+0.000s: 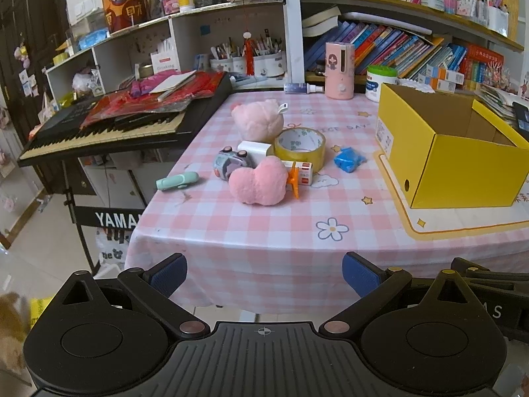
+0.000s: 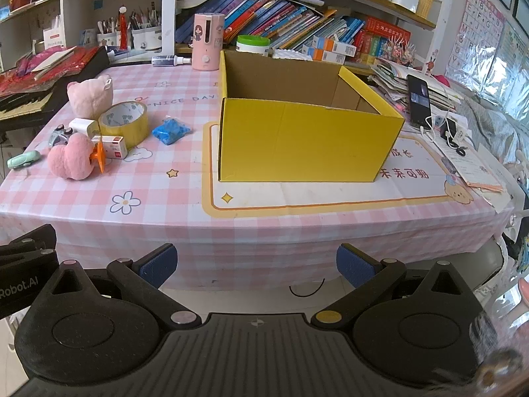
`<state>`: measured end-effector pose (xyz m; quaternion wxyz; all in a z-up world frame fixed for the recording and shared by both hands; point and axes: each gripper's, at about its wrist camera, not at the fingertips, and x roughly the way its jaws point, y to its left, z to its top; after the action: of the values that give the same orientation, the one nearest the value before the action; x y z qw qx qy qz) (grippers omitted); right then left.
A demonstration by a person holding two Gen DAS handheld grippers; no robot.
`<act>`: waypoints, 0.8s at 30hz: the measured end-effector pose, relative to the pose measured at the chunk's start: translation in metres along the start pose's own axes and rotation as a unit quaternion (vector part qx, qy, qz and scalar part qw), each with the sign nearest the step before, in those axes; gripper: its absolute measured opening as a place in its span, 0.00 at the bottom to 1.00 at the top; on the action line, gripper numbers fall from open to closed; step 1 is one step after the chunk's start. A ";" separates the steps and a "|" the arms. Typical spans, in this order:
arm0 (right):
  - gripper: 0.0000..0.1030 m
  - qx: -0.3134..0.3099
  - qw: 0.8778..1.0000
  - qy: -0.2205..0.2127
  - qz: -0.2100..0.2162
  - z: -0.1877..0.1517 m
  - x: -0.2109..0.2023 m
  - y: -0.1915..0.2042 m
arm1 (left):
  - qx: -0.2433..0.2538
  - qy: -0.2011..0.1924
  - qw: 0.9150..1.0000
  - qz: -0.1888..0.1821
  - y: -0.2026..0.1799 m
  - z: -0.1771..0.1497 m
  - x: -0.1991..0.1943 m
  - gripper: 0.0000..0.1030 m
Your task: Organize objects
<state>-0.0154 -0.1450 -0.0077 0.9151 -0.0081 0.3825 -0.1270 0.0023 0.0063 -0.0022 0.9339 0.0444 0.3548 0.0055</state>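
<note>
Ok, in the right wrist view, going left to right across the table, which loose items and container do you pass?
Mint green pen-like gadget → pink heart plush → yellow tape roll → blue crumpled item → yellow cardboard box → phone propped upright.

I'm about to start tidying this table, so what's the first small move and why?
Probably bring the open left tongs forward toward the pink heart plush. It lies nearest the table's front edge in the clutter, both tongs hold nothing, and the yellow box looks empty from here.
</note>
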 end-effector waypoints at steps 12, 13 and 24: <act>1.00 0.002 1.000 0.002 -0.001 0.000 0.003 -0.002 | 0.007 0.004 1.000 -0.003 -0.004 0.001 0.004 0.98; 1.00 0.002 1.000 0.002 -0.001 0.001 0.003 -0.002 | 0.007 0.004 1.000 -0.003 -0.004 0.001 0.004 0.98; 1.00 0.007 1.000 -0.003 0.003 0.002 0.001 -0.005 | 0.013 -0.001 1.000 -0.011 -0.003 0.001 0.002 0.98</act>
<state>-0.0147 -0.1504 -0.0067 0.9167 -0.0006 0.3789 -0.1268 0.0048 0.0036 -0.0031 0.9336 0.0523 0.3543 -0.0093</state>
